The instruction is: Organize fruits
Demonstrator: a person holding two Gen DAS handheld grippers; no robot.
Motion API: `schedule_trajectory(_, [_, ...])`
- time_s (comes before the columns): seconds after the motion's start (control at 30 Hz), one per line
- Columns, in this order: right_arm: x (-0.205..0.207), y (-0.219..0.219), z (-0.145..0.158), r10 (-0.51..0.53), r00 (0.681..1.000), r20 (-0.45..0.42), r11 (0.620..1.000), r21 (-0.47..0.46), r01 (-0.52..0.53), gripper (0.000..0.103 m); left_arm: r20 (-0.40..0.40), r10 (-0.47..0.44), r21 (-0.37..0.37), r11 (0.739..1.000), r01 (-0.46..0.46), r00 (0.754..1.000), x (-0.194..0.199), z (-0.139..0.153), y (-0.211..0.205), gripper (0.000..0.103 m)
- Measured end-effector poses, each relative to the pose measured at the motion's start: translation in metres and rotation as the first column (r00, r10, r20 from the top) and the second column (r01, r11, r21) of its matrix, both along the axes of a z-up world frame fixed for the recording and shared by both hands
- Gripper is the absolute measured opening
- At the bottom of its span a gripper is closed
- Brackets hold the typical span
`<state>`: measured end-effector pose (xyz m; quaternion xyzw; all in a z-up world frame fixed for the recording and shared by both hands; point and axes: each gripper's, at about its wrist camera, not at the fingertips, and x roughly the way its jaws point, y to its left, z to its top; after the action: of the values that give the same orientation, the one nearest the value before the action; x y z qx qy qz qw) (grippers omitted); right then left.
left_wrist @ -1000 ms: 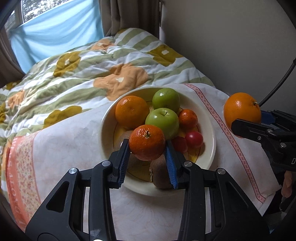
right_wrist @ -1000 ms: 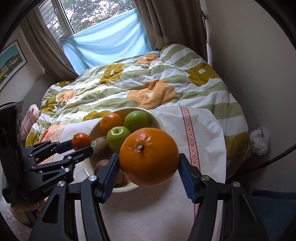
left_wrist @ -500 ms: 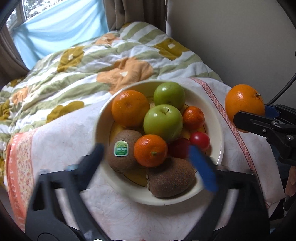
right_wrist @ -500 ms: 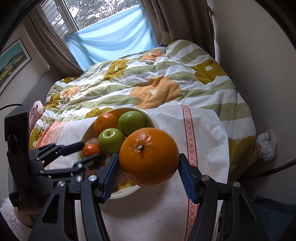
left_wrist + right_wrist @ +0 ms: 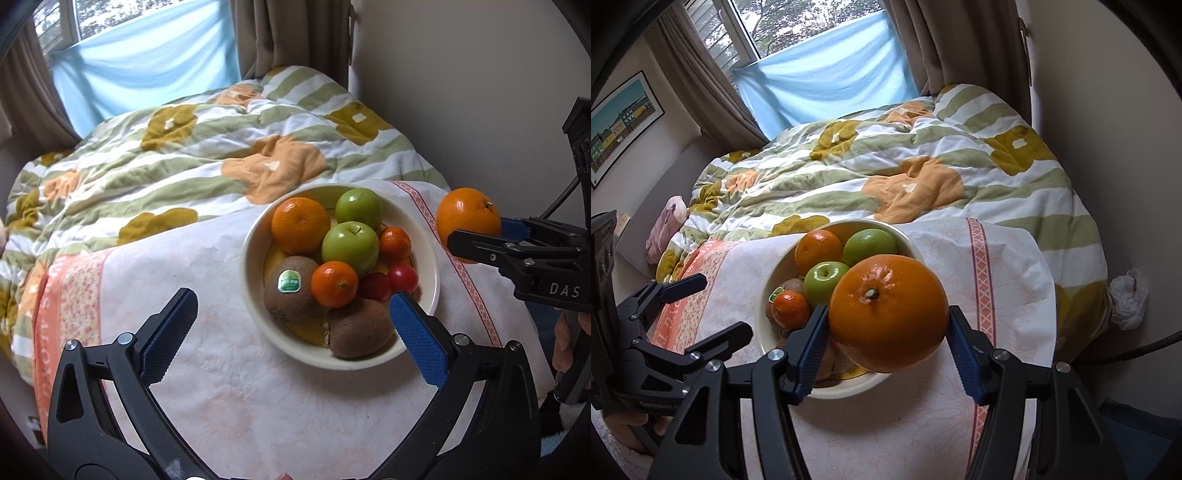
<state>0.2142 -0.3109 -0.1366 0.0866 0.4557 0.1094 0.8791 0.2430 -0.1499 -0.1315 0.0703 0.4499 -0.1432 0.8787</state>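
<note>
A cream bowl [image 5: 432, 266] on a white cloth holds two green apples, an orange [image 5: 300, 224], two kiwis, small red fruits and two mandarins. The nearer mandarin [image 5: 334, 284] rests on the kiwis. My left gripper [image 5: 292, 293] is open wide just in front of the bowl, with nothing held; its right finger overlaps the bowl's near rim. My right gripper [image 5: 888, 314] is shut on a large orange [image 5: 888, 312], held in the air over the bowl's right side. In the left wrist view that orange [image 5: 467, 219] hangs to the right of the bowl.
The white cloth [image 5: 229, 369] with pink borders lies over a bed with a flowered, striped quilt [image 5: 192, 166]. A wall stands close on the right, with a dark cable and a white bag [image 5: 1128, 301] low beside it. Curtains and a window lie beyond the bed.
My left gripper opened and let go of the small mandarin, which now lies in the bowl on the kiwis. The gripper drew back and up. The right gripper kept its hold on the large orange.
</note>
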Motion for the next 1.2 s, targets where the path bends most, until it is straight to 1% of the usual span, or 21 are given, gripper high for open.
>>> schedule_trajectory(0.1, [0.0, 0.008, -0.001, 0.024, 1.0, -0.004, 1.0, -0.002, -0.024, 0.058, 0.0, 0.025, -0.006, 1.0, -0.025, 1.0, -0.005, 0.002, 0.01, 0.103])
schedule_trajectory(0.27, [0.0, 0.025, -0.01, 0.065, 0.997, -0.03, 0.998, -0.003, -0.065, 0.058, -0.002, 0.073, 0.026, 0.997, -0.073, 0.997, -0.013, 0.001, 0.023, 0.103])
schedule_trajectory(0.43, [-0.002, 0.036, -0.022, 0.095, 0.994, -0.049, 0.995, -0.003, -0.096, 0.059, -0.012, 0.114, 0.021, 0.993, -0.114, 0.993, -0.022, -0.003, 0.035, 0.103])
schedule_trajectory(0.63, [0.001, 0.038, -0.033, 0.093, 0.994, -0.056, 0.996, 0.0, -0.094, 0.059, -0.036, 0.16, 0.016, 0.987, -0.16, 0.986, -0.03, -0.013, 0.047, 0.103])
schedule_trajectory(0.8, [0.003, 0.04, -0.039, 0.099, 0.994, -0.035, 0.995, -0.013, -0.1, 0.059, -0.047, 0.186, 0.014, 0.982, -0.186, 0.981, -0.032, -0.018, 0.052, 0.103])
schedule_trajectory(0.87, [0.006, 0.042, -0.045, 0.104, 0.993, -0.057, 0.994, -0.021, -0.105, 0.059, -0.054, 0.194, 0.012, 0.981, -0.194, 0.979, -0.032, -0.02, 0.053, 0.103])
schedule_trajectory(0.9, [0.006, 0.042, -0.046, 0.11, 0.993, -0.052, 0.994, -0.006, -0.111, 0.061, -0.057, 0.197, 0.012, 0.98, -0.197, 0.979, -0.032, -0.02, 0.054, 0.103])
schedule_trajectory(0.93, [0.006, 0.041, -0.045, 0.111, 0.993, -0.046, 0.994, 0.002, -0.111, 0.064, -0.058, 0.2, 0.013, 0.98, -0.199, 0.978, -0.032, -0.02, 0.054, 0.103])
schedule_trajectory(1.0, [0.003, 0.041, -0.043, 0.104, 0.994, -0.025, 0.995, -0.001, -0.104, 0.092, -0.059, 0.203, 0.01, 0.979, -0.203, 0.977, -0.033, -0.019, 0.055, 0.103])
schedule_trajectory(1.03, [0.002, 0.041, -0.042, 0.106, 0.994, -0.015, 0.994, -0.005, -0.106, 0.095, -0.059, 0.204, 0.009, 0.979, -0.204, 0.977, -0.033, -0.018, 0.055, 0.103])
schedule_trajectory(1.2, [0.001, 0.04, -0.038, 0.105, 0.995, -0.006, 0.994, -0.026, -0.105, 0.095, -0.051, 0.199, 0.005, 0.98, -0.199, 0.979, -0.034, -0.013, 0.057, 0.103])
